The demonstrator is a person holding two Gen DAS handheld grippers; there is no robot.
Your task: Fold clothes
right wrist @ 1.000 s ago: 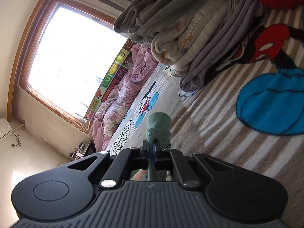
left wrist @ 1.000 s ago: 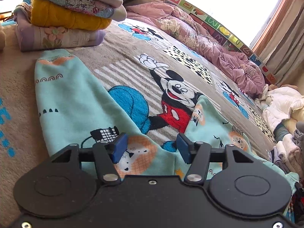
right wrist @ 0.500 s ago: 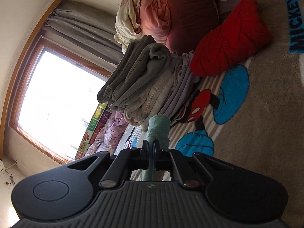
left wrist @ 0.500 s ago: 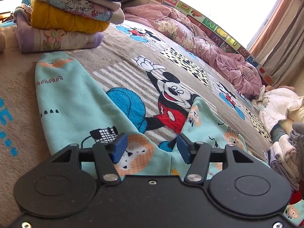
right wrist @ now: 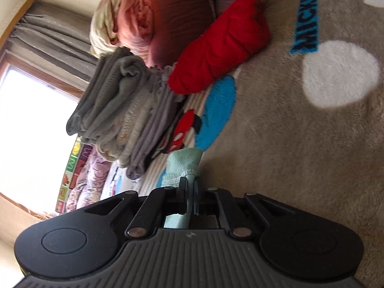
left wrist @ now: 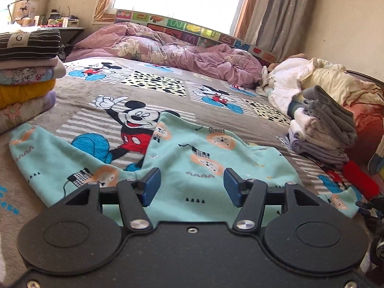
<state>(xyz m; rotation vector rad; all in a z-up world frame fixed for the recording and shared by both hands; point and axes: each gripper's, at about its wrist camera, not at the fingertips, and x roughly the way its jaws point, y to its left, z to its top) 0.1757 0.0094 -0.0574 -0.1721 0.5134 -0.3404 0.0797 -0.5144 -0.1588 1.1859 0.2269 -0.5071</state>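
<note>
Mint-green children's trousers with lion prints (left wrist: 192,163) lie spread on the Mickey Mouse blanket (left wrist: 134,96), both legs pointing away from me. My left gripper (left wrist: 190,188) is open and empty, hovering just above the trousers near the crotch. My right gripper (right wrist: 189,192) is shut on the mint-green trousers' edge (right wrist: 184,165), which bunches up past the fingertips. The right gripper also shows at the right edge of the left wrist view (left wrist: 372,206), beside the trousers' waist.
A stack of folded clothes (left wrist: 26,72) stands at the left. A folded grey and lilac stack (left wrist: 324,129) stands at the right, with a red garment (right wrist: 220,45) beside it. A pink duvet (left wrist: 172,52) lies bunched under the window.
The left gripper has swung to the right and levelled, now facing the window. The right gripper has rolled and moved over the blanket, still holding the trousers' edge.
</note>
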